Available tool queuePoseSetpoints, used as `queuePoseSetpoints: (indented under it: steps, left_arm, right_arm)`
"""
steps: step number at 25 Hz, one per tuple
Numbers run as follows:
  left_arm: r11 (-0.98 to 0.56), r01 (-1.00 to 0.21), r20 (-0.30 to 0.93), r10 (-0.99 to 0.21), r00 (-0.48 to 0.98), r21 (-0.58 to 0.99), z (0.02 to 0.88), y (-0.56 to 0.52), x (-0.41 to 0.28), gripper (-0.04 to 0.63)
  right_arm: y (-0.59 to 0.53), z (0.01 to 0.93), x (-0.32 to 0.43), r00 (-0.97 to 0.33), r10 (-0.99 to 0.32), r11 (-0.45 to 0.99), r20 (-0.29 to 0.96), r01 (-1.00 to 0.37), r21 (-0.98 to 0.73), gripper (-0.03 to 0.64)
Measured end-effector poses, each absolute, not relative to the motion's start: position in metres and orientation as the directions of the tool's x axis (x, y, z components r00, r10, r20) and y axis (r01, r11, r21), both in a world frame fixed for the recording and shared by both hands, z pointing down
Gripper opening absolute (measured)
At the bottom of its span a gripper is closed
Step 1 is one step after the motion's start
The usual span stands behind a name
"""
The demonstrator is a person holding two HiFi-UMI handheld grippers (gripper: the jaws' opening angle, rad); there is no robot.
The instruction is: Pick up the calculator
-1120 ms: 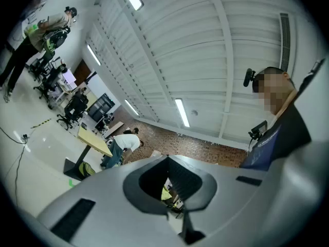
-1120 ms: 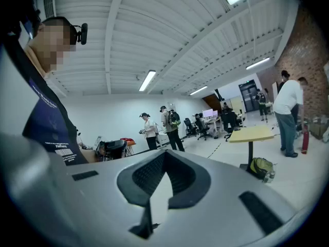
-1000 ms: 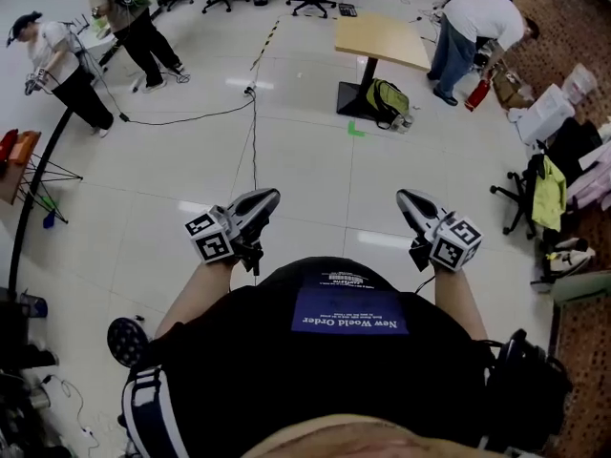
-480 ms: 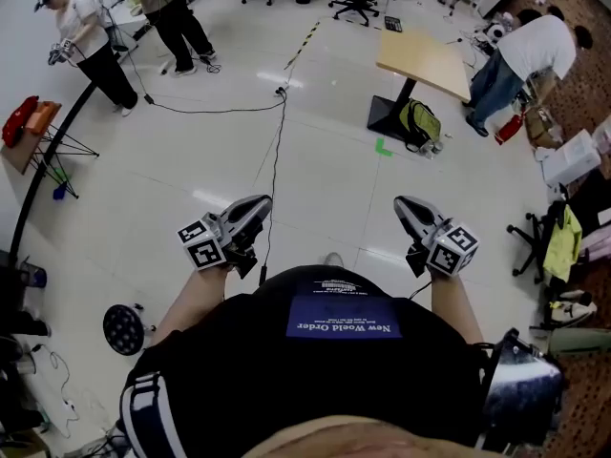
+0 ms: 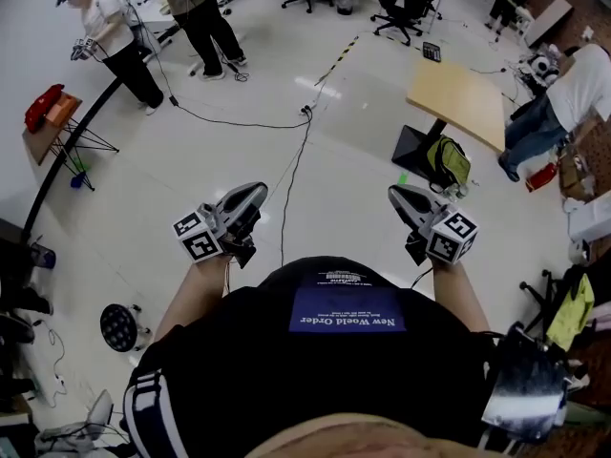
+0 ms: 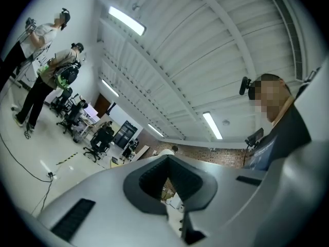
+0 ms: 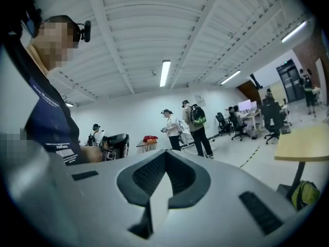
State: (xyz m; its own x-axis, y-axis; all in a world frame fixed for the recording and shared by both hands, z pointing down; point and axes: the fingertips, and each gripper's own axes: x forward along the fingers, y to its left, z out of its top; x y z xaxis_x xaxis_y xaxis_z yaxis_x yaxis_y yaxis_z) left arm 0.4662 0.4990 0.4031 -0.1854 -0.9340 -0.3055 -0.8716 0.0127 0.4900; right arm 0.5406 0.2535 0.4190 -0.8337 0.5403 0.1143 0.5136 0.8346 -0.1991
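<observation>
The calculator (image 5: 431, 52), a small dark keyed slab, lies flat on the white floor (image 5: 363, 113) at one o'clock, just past the bench's (image 5: 458, 103) far edge.

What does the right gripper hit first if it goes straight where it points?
Nothing close: the right gripper, jaws together and empty, points over open floor. Farther along that line stands a person with a backpack; depth is hard to judge.

Black shirt (image 5: 239, 370), blue lettered patch (image 5: 348, 310); grey left gripper (image 5: 256, 193), right gripper (image 5: 397, 195)
</observation>
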Motion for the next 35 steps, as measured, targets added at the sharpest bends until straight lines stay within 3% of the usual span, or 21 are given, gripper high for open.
queuePoseSetpoints:
  steps: [10,22,28,35]
  left_arm:
    - [-0.011,-0.833,-0.291,-0.939,-0.182,0.554,0.428,0.424,0.329,0.006]
    - [-0.168,-0.869,-0.242,-0.969,0.058,0.464,0.418,0.331,0.063,0.006]
    - [-0.223,-0.844,-0.263,-0.959,0.102,0.487,0.42,0.241,-0.024,0.006]
    - [-0.156,-0.855,-0.257,-0.966,0.028,0.494,0.414,0.128,-0.128,0.006]
  right_arm:
    - [0.179,0.435,0.391,-0.841,0.528,0.839,0.119,0.494,-0.23,-0.015]
    - [0.103,0.415,0.154,-0.924,0.367,0.921,0.106,0.345,-0.183,-0.015]
    - [0.029,0.432,0.077,-0.928,0.342,0.931,0.148,0.314,-0.187,-0.015]
    - [-0.083,0.429,-0.043,-0.899,0.426,0.898,0.107,0.404,-0.174,-0.015]
